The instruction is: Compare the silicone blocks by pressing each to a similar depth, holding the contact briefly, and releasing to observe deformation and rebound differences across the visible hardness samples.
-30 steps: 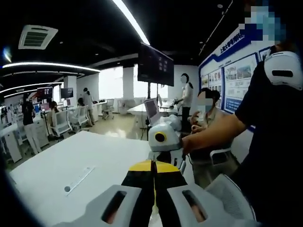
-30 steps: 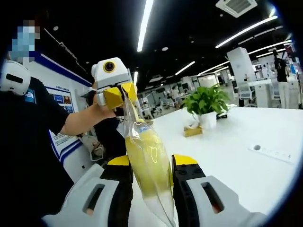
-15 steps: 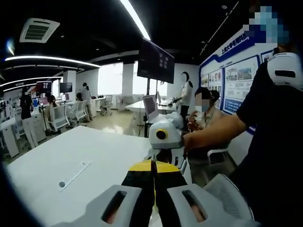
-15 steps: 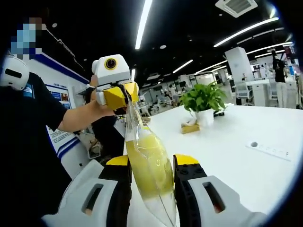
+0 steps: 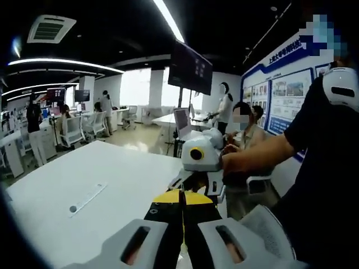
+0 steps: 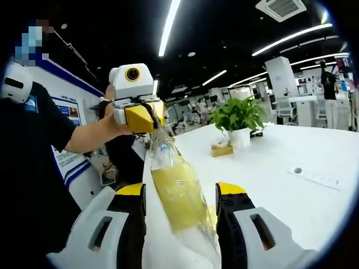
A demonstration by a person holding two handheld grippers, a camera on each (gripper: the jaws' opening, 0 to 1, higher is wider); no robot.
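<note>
Pinching bag (image 6: 178, 193) top with left gripper (image 6: 150, 122), right gripper (image 6: 180, 196) fingers spread, white table (image 5: 84, 190)

My right gripper (image 6: 180, 193) has its jaws spread around a clear bag (image 6: 176, 196) of yellow material, apart from its sides. The left gripper (image 6: 143, 115) pinches the bag's top. Beyond, a potted plant (image 6: 238, 120) stands on the white table (image 6: 291, 162)
</note>
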